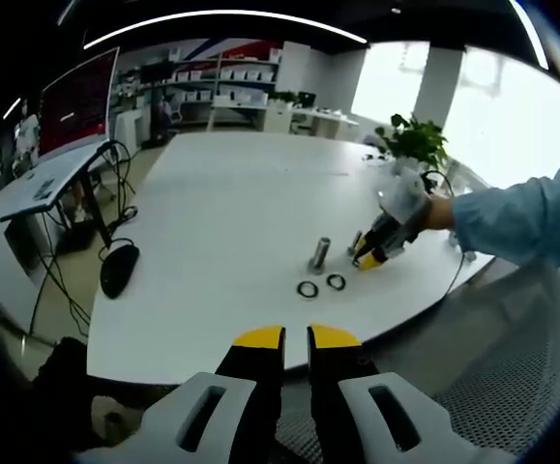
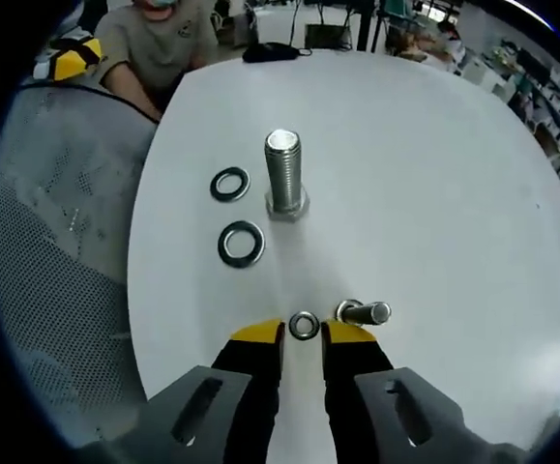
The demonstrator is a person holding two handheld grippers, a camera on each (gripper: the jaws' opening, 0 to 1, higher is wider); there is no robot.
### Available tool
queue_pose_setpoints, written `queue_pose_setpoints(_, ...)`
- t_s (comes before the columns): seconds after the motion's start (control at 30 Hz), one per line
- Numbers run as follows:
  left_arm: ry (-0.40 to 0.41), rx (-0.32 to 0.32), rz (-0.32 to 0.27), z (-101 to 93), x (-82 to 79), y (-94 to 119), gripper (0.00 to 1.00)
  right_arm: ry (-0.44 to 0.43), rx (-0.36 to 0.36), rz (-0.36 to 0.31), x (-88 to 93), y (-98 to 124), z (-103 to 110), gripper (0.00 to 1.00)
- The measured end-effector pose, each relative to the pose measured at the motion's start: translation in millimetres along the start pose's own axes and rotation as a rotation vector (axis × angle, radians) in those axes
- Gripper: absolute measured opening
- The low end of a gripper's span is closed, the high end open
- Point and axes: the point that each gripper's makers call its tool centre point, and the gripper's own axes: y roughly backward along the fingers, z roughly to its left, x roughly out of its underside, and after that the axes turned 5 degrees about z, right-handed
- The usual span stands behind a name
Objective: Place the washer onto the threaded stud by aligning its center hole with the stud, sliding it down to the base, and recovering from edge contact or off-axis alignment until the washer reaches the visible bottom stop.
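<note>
My right tongs point(image 2: 304, 333), nearly closed, nip a small silver metal washer point(image 2: 304, 326) low on the white surface point(image 2: 434, 174), lined up with the upright threaded steel stud point(image 2: 283, 172) ahead; my left tongs point(image 1: 296, 338), closed and empty, wait clear.

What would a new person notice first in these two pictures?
In the right gripper view, the upright threaded stud stands in the middle of the white table, with two dark washers lying on its left. Nearer, the right gripper has a small washer at its yellow tips, beside a short bolt lying flat.
</note>
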Motion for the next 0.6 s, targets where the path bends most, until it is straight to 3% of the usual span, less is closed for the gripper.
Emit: queue_pose_setpoints(0.6, -0.001, 0.002, -0.002, -0.8, -0.3, 0.1, 0.07, -0.007, 0.010, -0.024, 3.0, 9.7, -0.5, 0.14)
